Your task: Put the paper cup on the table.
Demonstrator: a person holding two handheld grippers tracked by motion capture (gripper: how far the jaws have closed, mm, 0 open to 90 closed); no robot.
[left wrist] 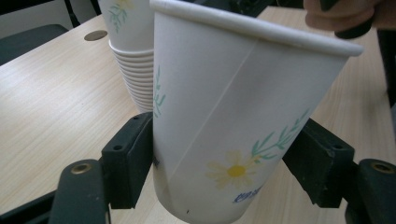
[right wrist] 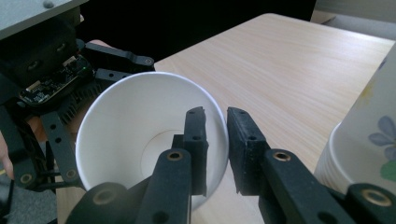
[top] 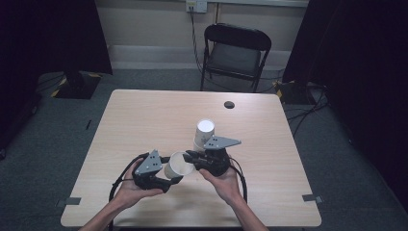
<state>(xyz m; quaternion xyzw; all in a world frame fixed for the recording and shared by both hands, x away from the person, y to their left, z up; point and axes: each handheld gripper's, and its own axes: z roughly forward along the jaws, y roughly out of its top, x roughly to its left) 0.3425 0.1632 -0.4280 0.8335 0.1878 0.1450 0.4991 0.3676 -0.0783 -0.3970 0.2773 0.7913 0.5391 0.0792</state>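
Working surface: I see the table (top: 144, 120) bearing a cup stack (top: 204, 132).
Cup (left wrist: 224, 116): just beside the stack, tilted.
Left gripper (top: 174, 174): clamps its body.
Right gripper (right wrist: 216, 140): straddles its rim, barely parted.
Risk: opposing pulls may crush it.

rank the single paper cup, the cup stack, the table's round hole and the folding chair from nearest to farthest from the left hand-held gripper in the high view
1. single paper cup, held in the left hand-held gripper
2. cup stack, just beyond, right
3. round hole, far table edge
4. folding chair, behind table
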